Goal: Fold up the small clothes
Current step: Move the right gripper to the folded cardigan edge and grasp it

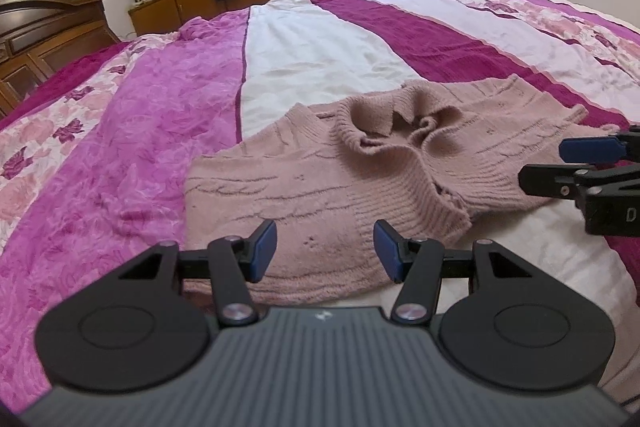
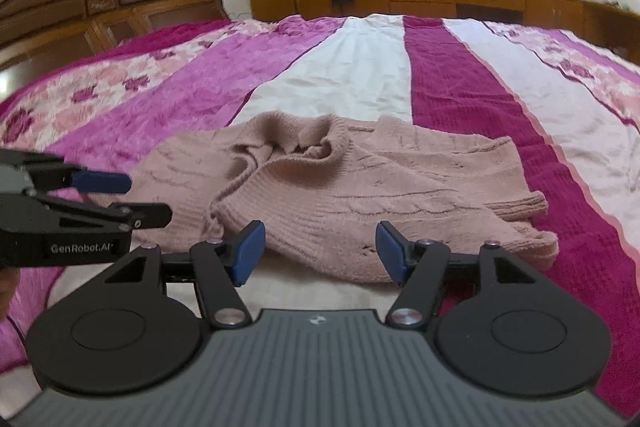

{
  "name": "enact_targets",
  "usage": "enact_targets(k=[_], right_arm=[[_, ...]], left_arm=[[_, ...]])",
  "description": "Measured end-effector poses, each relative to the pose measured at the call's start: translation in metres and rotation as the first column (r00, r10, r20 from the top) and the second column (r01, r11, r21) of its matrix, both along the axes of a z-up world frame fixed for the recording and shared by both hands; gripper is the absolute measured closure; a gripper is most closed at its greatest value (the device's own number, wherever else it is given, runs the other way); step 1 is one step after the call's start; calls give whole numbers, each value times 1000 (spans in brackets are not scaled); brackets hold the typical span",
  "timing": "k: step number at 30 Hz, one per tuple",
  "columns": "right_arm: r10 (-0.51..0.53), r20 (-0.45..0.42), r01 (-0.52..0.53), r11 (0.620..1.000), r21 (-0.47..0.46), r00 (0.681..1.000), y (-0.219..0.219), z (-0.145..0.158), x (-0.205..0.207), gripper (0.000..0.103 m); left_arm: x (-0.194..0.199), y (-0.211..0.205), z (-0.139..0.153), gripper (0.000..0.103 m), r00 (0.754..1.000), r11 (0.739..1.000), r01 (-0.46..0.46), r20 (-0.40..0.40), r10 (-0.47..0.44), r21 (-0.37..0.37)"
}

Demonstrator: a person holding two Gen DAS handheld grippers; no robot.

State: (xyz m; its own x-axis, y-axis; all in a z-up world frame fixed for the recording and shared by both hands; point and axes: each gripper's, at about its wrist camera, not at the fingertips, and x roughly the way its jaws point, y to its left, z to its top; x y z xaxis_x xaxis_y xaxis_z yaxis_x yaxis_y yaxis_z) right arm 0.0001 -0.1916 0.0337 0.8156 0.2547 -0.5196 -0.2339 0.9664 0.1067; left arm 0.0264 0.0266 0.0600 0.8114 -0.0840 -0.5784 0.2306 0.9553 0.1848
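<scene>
A dusty-pink cable-knit sweater (image 1: 304, 183) lies flat on the striped magenta, white and floral bedspread (image 1: 168, 115), near its front edge. It is small, with thin darker lines running across the knit and broad ribbed bands. Its thick ribbed roll collar (image 2: 308, 143) stands up in soft, crumpled folds at the middle of the garment. The body is partly folded: a ribbed panel lies doubled over the front, its edge running down from the collar. On one side a short ribbed cuff (image 2: 520, 207) rests on top of the knit.
</scene>
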Motion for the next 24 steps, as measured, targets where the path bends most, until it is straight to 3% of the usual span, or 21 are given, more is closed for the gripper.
enact_targets(k=[10,21,23,24], right_arm=[[102,28,-94,976,-199,994,30,-14,2,34],[134,42,-121,965,-232,990,39,-23,22,36],[129,50,-116,971,-211,990,37,-22,25,57],[120,45,-108,973,-203,992,36,-22,26,61]], left_arm=[[-11,-12,-8,47,996,995,93,-7,-93,18],[-10,-11,-17,47,996,996,83,-26,-82,39],[-10,-10,-17,47,996,996,81,-28,-80,34],[-10,-10,-17,47,996,996,80,-28,-79,35]])
